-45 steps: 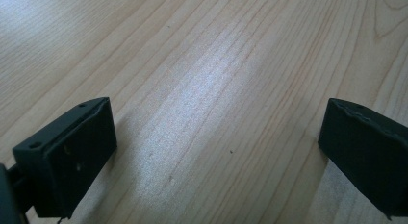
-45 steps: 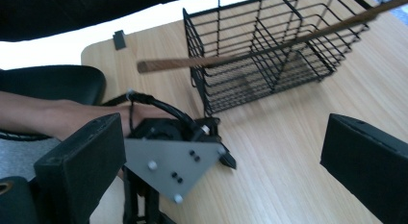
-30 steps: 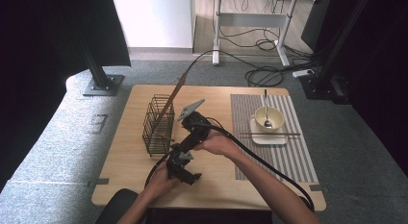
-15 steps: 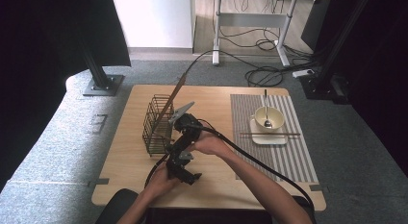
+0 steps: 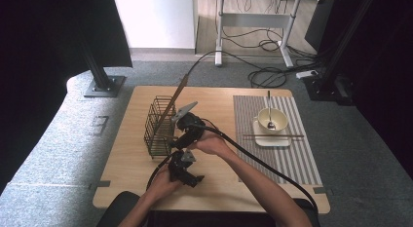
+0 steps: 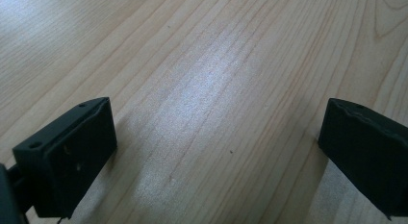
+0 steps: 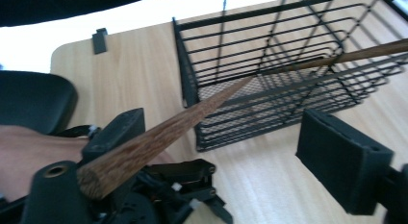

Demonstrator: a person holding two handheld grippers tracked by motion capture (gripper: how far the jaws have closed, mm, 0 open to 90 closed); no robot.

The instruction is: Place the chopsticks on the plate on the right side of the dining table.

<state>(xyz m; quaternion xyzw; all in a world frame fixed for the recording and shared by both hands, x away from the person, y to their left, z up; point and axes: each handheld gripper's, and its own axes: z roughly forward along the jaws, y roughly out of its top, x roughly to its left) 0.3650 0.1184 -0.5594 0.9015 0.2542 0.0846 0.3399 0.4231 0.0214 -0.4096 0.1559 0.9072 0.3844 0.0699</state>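
Note:
A black wire basket stands left of the table's middle. A long wooden stick leans in it, its top pointing back and right. My right gripper hovers at the basket's right side, open. The stick's near end lies along its left jaw, and the other jaw stands well apart from it. My left gripper sits low over the bare wooden table near the front edge, open, with nothing between its jaws. It also appears as the left gripper below the stick.
A striped placemat covers the table's right side. On it a white square plate carries a cream bowl with a spoon, and chopsticks lie across the plate. Black cables trail from both grippers toward the front.
My right gripper has shifted left, up against the basket's right side. The left gripper has stayed near the front edge.

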